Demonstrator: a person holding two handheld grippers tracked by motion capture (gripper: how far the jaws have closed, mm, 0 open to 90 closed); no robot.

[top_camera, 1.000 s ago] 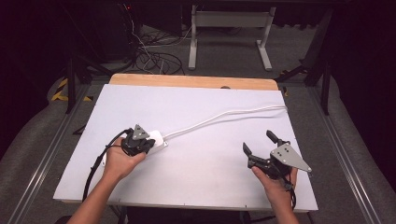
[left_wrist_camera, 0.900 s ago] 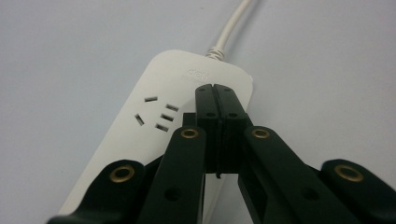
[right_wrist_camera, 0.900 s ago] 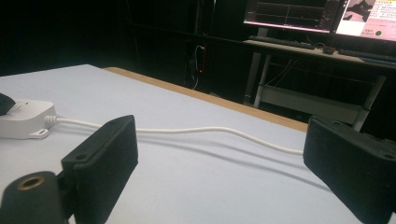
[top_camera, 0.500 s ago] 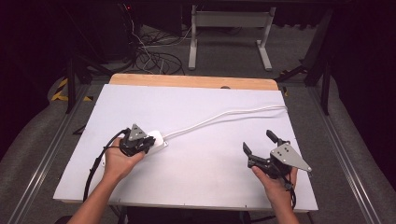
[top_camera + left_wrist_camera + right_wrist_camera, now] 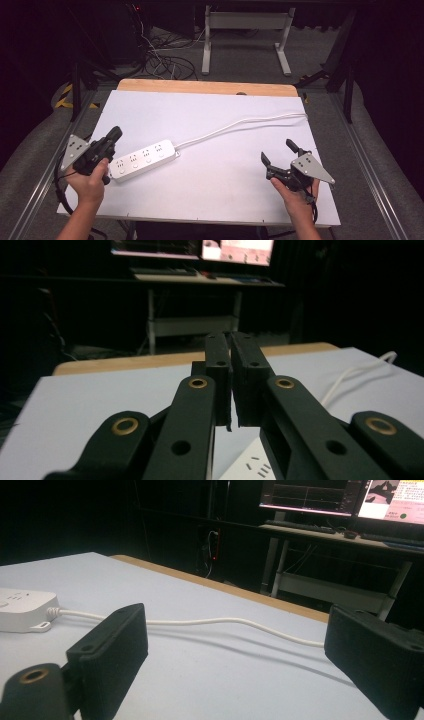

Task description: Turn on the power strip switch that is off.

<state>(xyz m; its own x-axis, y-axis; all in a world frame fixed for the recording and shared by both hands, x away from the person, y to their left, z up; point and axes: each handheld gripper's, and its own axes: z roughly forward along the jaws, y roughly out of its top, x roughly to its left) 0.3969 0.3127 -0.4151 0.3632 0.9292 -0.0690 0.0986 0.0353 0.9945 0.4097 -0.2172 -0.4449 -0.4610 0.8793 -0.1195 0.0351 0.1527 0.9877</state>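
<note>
A white power strip (image 5: 142, 159) lies flat on the white table top (image 5: 210, 190), and its white cable (image 5: 240, 125) runs off to the far right edge. My left gripper (image 5: 115, 132) is shut, just left of the strip's near end and empty. In the left gripper view the jaws (image 5: 231, 340) stand pressed together above a corner of the strip (image 5: 250, 465). My right gripper (image 5: 276, 151) is held open near the front right, well apart from the strip. In the right gripper view the strip's end (image 5: 22, 609) and the cable (image 5: 225, 621) lie beyond its spread jaws (image 5: 240, 635).
A wooden strip (image 5: 205, 87) edges the far side of the table. Beyond it on the floor are a tangle of dark cables (image 5: 160, 60) and a white desk frame (image 5: 245, 30). Monitors (image 5: 345, 495) glow at the back. Metal rails (image 5: 370, 175) flank the table.
My left gripper has moved left off the power strip, which now lies in full view. The right gripper has barely moved.
</note>
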